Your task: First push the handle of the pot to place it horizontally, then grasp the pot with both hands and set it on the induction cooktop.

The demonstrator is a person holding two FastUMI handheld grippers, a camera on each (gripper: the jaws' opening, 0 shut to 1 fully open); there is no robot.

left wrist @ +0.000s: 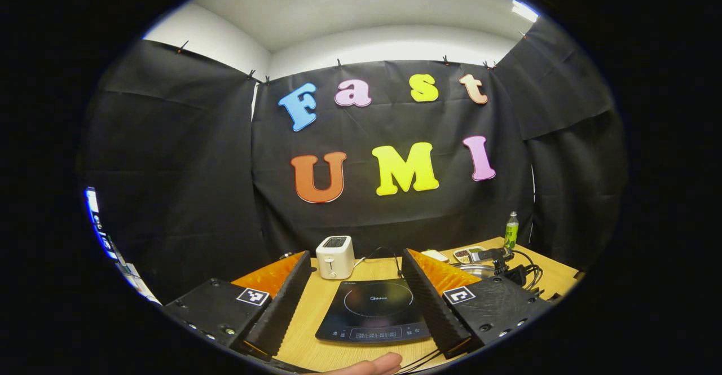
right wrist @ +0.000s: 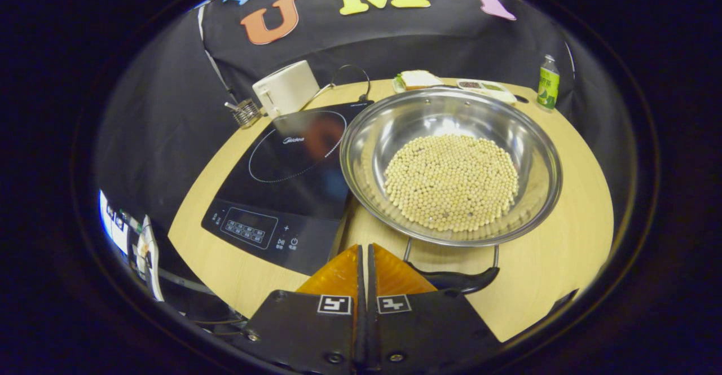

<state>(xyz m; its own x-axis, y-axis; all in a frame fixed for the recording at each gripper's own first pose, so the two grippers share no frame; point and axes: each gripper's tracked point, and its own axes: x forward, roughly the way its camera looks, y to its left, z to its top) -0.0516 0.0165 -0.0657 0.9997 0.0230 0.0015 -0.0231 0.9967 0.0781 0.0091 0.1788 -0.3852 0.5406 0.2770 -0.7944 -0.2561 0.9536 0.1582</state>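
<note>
In the right gripper view, the pot stands on the wooden table, just right of the cooktop; its rim seems to reach a little over the cooktop's right edge. The pot is a wide steel bowl with a layer of small pale beads on its bottom. Its dark handle is at the near side and lies across, from left to right, on two thin wire legs. The right gripper is low at the near edge of the table, its jaws closed together with nothing between them, and its tip is just left of the handle. I cannot tell if it touches the handle.

In the left gripper view, the left gripper is held above the near side of the table, jaws wide apart and empty, and the cooktop is seen between the fingers. A fingertip shows at the bottom edge.

At the far side of the table there are a white toaster, a green bottle at the far right, and a plate with bread.
</note>
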